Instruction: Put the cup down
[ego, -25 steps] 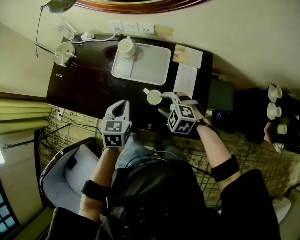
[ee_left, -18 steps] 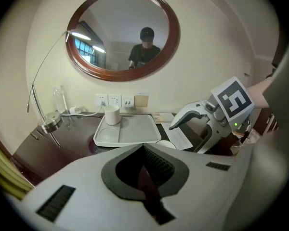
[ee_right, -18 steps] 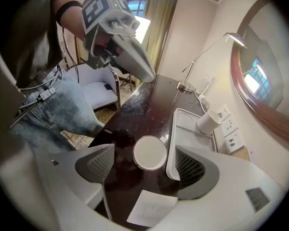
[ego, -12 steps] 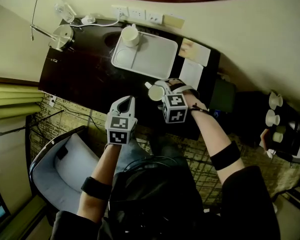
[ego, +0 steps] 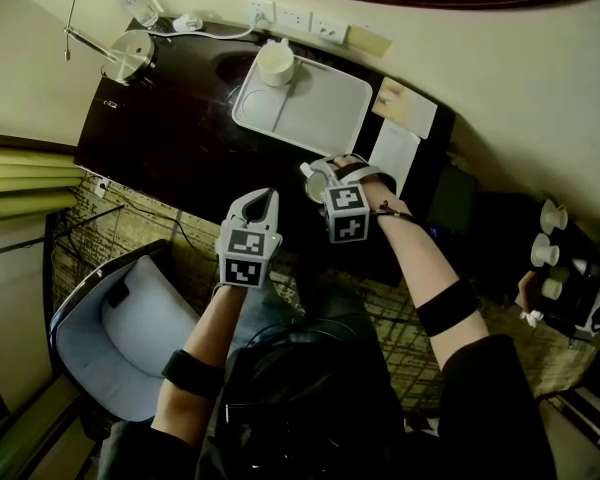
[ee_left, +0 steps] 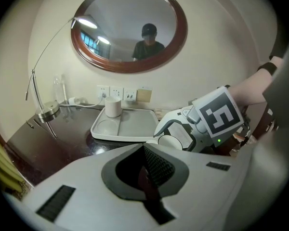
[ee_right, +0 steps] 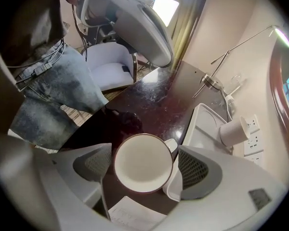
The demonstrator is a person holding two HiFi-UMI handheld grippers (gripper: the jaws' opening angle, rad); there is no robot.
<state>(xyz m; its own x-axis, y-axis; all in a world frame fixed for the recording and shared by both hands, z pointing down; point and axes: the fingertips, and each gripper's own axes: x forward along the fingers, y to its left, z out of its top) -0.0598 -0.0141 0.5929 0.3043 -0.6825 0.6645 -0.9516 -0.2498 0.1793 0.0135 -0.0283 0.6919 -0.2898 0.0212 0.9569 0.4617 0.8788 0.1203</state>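
Hovering closest to the person, the left gripper (ego: 259, 200) is closed on nothing, near the front edge of the bench (ego: 170, 148). Just beyond it the right gripper (ego: 328, 176) points steeply down with its jaws wide. They have just been opening, and the cup (ee_right: 143, 163) stands between them, upright on the dark bench, with neither pad pressing on it. The set-down looks all but done. To finish well, I would keep the jaws spread and lift straight up, since the handle (ee_right: 172, 146) sits close to one pad and a sideways pull could snag it and tip the cup. A paper (ee_right: 135, 215) lies just beside the cup. Farther back are a tray (ego: 320, 118) with a second cup (ego: 276, 63), a lamp (ego: 130, 53) and wall sockets (ego: 295, 18), all well apart from the work.
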